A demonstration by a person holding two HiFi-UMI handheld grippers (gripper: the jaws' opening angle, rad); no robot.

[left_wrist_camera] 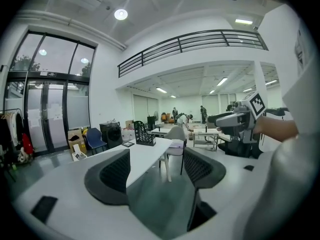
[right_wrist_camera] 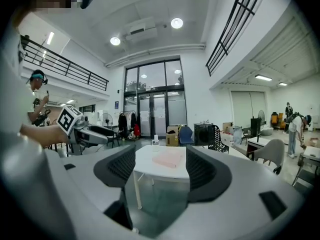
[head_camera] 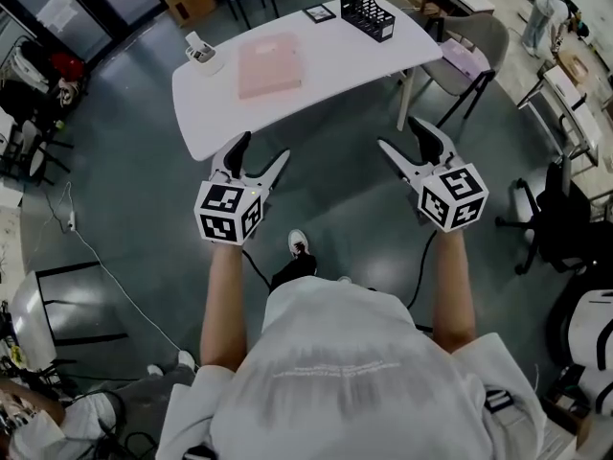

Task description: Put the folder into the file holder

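Note:
A pink folder (head_camera: 270,65) lies flat on the white table (head_camera: 364,56), left of middle; it also shows in the right gripper view as the pink folder (right_wrist_camera: 168,158). A black mesh file holder (head_camera: 365,6) stands upright at the table's far right end, and the file holder (left_wrist_camera: 144,133) is seen in the left gripper view. My left gripper (head_camera: 261,158) and right gripper (head_camera: 402,142) hover over the floor short of the table's near edge, both open with nothing between their jaws.
A small white holder (head_camera: 202,52) sits at the table's left corner and a small framed card (head_camera: 319,12) beside the file holder. A grey chair (head_camera: 469,51) stands right of the table. Boxes, a blue chair and other desks lie beyond. A dark office chair (head_camera: 560,223) is at my right.

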